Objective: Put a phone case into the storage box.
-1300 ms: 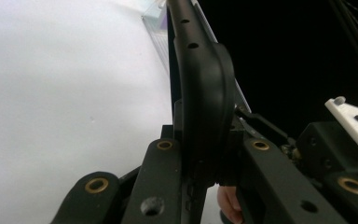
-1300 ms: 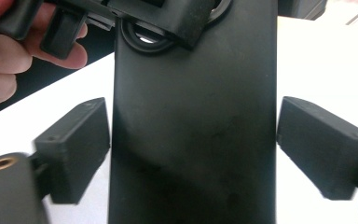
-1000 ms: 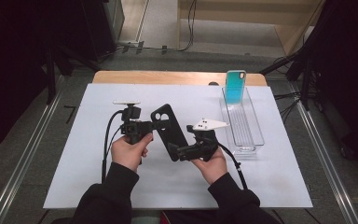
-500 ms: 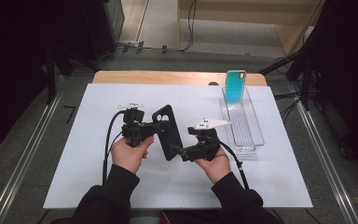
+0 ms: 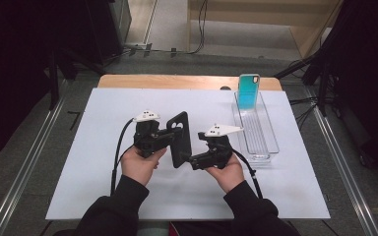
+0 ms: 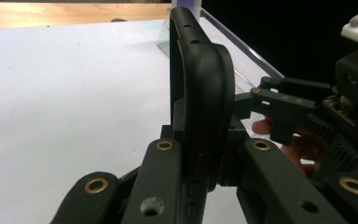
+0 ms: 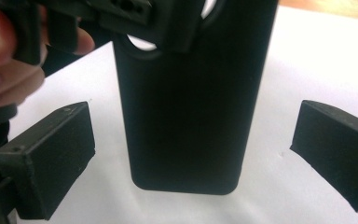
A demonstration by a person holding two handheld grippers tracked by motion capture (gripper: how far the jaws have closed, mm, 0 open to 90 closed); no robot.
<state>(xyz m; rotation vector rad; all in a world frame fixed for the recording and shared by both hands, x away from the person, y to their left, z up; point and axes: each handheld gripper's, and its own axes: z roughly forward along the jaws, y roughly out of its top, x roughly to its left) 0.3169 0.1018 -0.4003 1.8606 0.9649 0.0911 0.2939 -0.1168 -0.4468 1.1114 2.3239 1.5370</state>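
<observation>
Jaws of your left gripper [image 5: 170,136] pinch the black phone case [image 5: 179,138] by its edge, holding it upright above the white mat [image 5: 88,162]. Your right gripper [image 5: 191,160] sits just beside the case's lower end, jaws spread and, as far as the blur allows, not pressing it.

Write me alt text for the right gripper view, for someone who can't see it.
A black phone case stands upright between the right gripper's two open black jaws, which flank it without touching. The left gripper clamps the case's top, a hand behind it, over a white table.
</observation>
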